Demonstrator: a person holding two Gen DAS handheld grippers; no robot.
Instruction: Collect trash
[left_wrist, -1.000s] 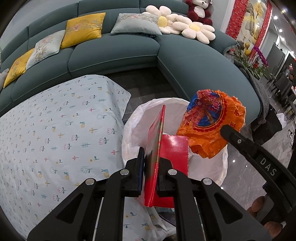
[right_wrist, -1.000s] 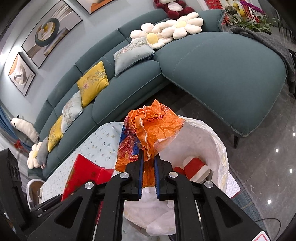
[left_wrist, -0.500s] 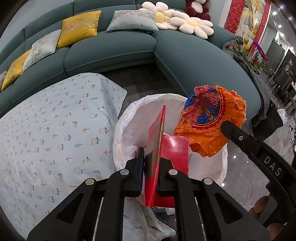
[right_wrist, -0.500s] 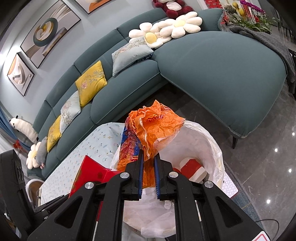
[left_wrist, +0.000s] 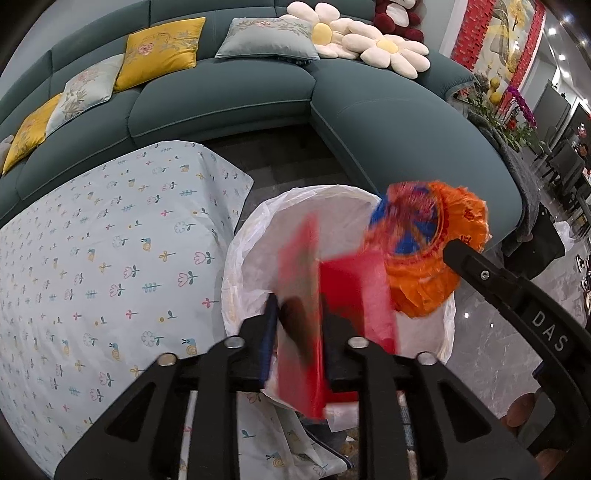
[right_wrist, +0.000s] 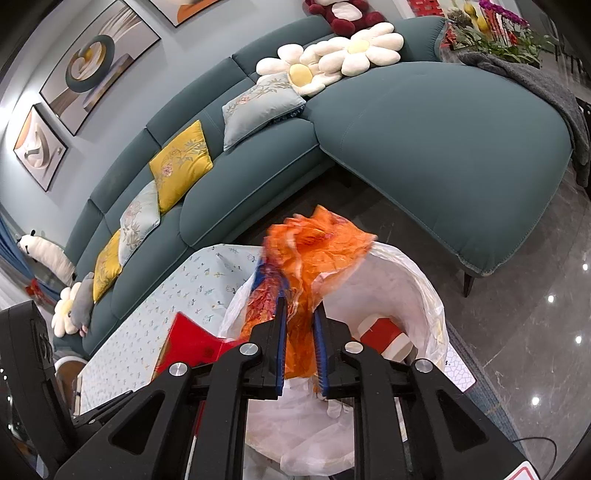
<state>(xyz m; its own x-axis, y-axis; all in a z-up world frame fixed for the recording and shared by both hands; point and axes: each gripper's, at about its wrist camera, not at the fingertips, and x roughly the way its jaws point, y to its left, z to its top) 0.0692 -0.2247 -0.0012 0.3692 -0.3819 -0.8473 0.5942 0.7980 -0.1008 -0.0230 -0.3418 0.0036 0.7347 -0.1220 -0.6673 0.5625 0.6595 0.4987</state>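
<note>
A white-lined trash bin (left_wrist: 251, 258) stands below both grippers. My left gripper (left_wrist: 298, 306) hangs over its near rim with its jaws opening. The folded red box (left_wrist: 299, 280) is blurred between them and the pads no longer press it. My right gripper (right_wrist: 300, 308) holds a crumpled orange wrapper (right_wrist: 317, 251) above the bin's mouth (right_wrist: 406, 280). Its jaws are opening, though the wrapper still fills the gap and touches both pads. From the left wrist view the orange wrapper (left_wrist: 436, 251) sits at the bin's right edge. A red-and-white cup (right_wrist: 384, 332) lies inside the bin.
A table under a floral cloth (left_wrist: 92, 258) borders the bin on the left. A teal corner sofa (left_wrist: 221, 103) with cushions wraps around behind. Glossy dark floor (right_wrist: 535, 350) lies to the right, with a grey blanket (right_wrist: 535, 74) on the sofa's end.
The left jaws have spread apart, and the red box, sharp and clamped before, is now blurred and loose. The right jaws have widened slightly around the orange wrapper.
</note>
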